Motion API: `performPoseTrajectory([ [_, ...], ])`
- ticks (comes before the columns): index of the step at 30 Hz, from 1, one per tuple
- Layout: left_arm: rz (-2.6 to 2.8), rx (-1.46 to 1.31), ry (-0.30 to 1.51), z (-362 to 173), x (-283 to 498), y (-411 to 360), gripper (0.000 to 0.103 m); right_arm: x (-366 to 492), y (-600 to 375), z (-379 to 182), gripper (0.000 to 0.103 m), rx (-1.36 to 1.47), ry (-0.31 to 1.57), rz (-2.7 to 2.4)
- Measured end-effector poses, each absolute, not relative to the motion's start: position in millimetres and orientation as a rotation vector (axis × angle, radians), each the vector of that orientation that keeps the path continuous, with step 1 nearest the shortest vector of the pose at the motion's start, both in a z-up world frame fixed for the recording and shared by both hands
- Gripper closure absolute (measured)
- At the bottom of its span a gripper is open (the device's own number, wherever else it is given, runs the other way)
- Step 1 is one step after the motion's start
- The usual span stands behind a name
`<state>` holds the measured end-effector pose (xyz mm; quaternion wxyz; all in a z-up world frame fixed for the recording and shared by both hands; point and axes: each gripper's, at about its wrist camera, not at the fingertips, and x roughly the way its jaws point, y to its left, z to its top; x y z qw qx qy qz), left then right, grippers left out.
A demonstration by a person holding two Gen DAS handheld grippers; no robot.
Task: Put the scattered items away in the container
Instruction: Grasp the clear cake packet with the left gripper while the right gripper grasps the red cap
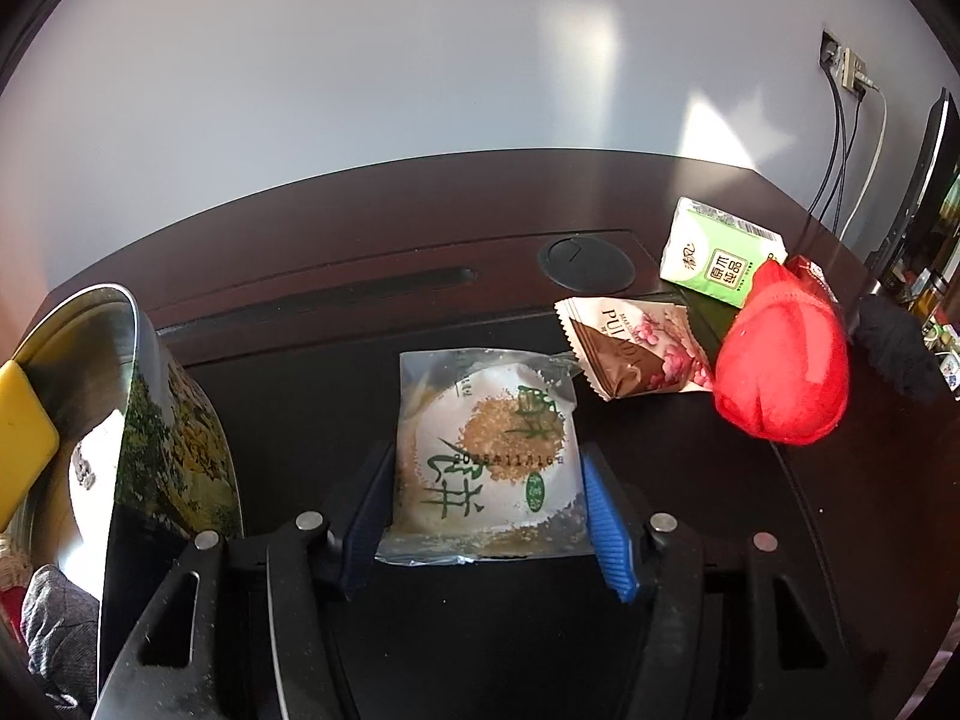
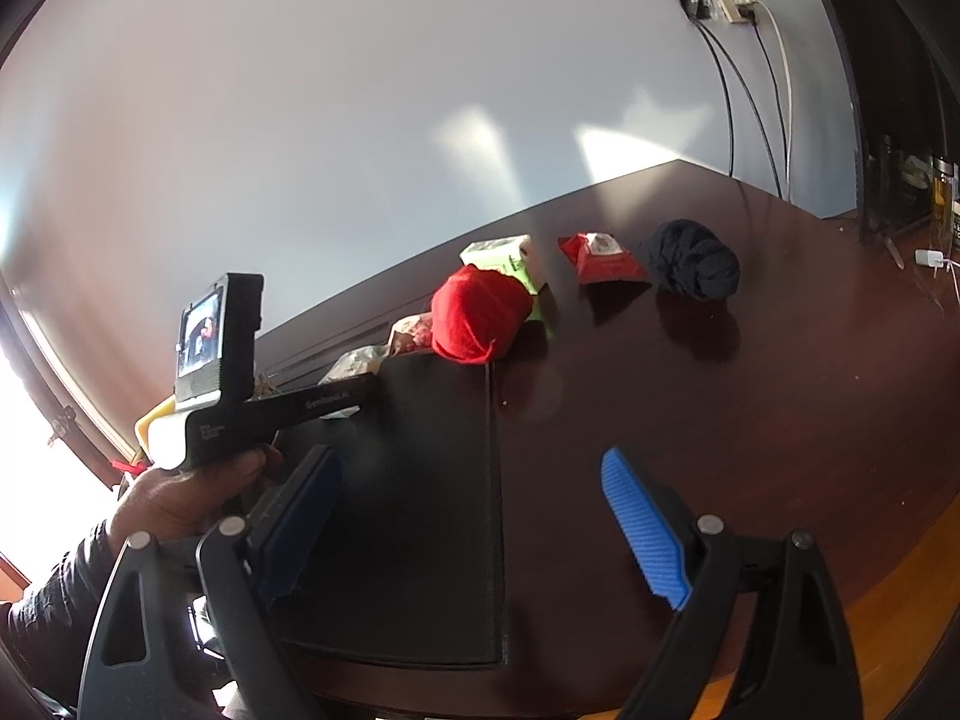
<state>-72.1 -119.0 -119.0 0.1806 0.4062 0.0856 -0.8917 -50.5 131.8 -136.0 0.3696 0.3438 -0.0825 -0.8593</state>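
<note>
In the left wrist view my left gripper (image 1: 483,510) has its blue pads on both sides of a clear pastry packet (image 1: 486,456) with green writing, on the black mat. Whether the pads press it I cannot tell. A metal tin (image 1: 129,396) with a landscape print stands at the left, holding a yellow item (image 1: 21,432). A brown and pink sachet (image 1: 630,348), a green tissue pack (image 1: 720,252) and a red cloth ball (image 1: 780,360) lie to the right. My right gripper (image 2: 474,516) is open and empty above the mat (image 2: 420,510).
In the right wrist view a red wipes packet (image 2: 603,258) and a dark balled cloth (image 2: 693,261) lie further right on the dark wooden desk (image 2: 780,390). A cable grommet (image 1: 585,264) sits at the desk's back. Cables hang from wall sockets (image 2: 720,0). A monitor stands at the right.
</note>
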Motion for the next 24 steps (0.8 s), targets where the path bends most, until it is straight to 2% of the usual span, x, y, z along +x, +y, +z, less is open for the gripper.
performPoseTrajectory([
  [5, -2.524, 1.146, 0.254, -117.7, -71.8, -118.0, 0.043, -54.4, 126.9, -135.5, 0.012, 0.885, -0.191, -2.215],
  [11, -2.52, 1.146, 0.251, -117.9, -75.4, -115.6, 0.043, -94.7, 99.3, -123.9, 0.012, 0.883, -0.1, -2.273],
  [16, -2.517, 1.149, 0.243, -117.8, -76.4, -115.7, 0.043, -133.8, 73.3, -115.6, 0.012, 0.902, -0.094, -2.275],
  [24, -2.524, 1.152, 0.256, -118.6, -76.5, -118.9, 0.042, -167.1, 24.4, -123.4, 0.013, 0.968, -0.035, -2.255],
])
